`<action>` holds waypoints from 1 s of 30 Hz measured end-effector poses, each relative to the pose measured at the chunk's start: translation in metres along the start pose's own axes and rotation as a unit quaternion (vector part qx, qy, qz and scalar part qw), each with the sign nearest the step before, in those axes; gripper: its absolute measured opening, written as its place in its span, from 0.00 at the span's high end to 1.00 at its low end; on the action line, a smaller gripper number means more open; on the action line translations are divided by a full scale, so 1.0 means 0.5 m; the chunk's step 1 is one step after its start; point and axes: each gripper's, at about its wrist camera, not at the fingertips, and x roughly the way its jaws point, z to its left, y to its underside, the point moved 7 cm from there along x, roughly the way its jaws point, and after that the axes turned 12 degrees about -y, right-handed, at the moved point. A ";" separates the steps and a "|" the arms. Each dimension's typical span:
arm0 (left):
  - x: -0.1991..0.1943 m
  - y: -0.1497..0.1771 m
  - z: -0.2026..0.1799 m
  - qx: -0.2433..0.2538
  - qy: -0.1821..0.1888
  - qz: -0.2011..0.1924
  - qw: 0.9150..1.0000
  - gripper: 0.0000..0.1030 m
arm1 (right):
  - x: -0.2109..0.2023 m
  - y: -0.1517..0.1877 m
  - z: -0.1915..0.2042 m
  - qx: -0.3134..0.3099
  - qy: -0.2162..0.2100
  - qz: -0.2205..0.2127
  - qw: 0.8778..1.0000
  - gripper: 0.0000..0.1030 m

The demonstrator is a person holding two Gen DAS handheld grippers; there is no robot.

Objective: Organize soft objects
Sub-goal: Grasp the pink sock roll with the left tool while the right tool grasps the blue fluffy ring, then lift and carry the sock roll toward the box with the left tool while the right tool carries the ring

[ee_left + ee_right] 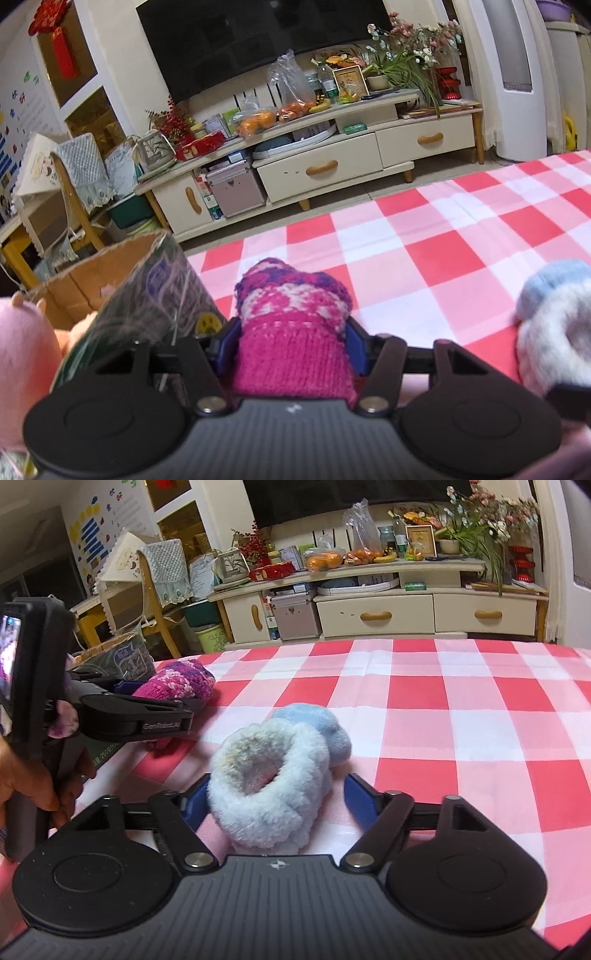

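the left gripper (291, 332) is clenched on a magenta knitted sock (291, 314), its blue fingers (355, 345) pressing both sides of the ribbed cuff while the patterned pink, white and purple toe sticks out forward over the red and white checked tablecloth (443, 236). in the right wrist view the same sock (177, 683) sits near the table's left edge, held in the left gripper (155, 698), and the person's left hand (33, 782) wraps the handle.

just left of the sock, at the table's left edge, stands an open cardboard box (96, 273) with a dark printed side; a pink plush toy (26, 332) shows at the far left of the left wrist view, next to the box.

the right gripper (275, 797) is released, its blue fingers (356, 794) spread on either side of a fluffy pale blue slipper sock (266, 782) that lies on the cloth with its round opening facing the camera. the left finger looks to be touching the fluff; the right one stands apart from it. a second fluffy blue piece (321, 727) lies touching behind it. in the left wrist view this fluffy pair (554, 317) is at the right, beside the magenta sock but apart from it.

beyond the table's far edge stands a cream tv cabinet (373, 609).
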 end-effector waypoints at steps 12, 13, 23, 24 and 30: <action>-0.090 0.047 0.009 -0.050 0.047 0.035 0.997 0.45 | -0.028 0.013 -0.011 0.000 0.006 -0.008 1.000 0.49; -0.098 0.051 0.010 -0.053 0.051 0.037 0.997 0.45 | -0.032 0.015 -0.011 0.001 0.008 -0.010 1.000 0.50; -0.191 0.082 0.007 -0.075 0.083 0.043 0.993 0.45 | -0.076 0.038 -0.012 0.004 0.028 -0.011 1.000 0.56; -0.199 0.084 0.009 -0.076 0.083 0.042 0.993 0.45 | -0.083 0.040 -0.010 0.004 0.031 -0.012 0.999 0.56; -0.240 0.093 0.032 -0.091 0.087 0.039 0.991 0.45 | -0.125 0.059 -0.005 0.009 0.042 -0.016 0.999 0.56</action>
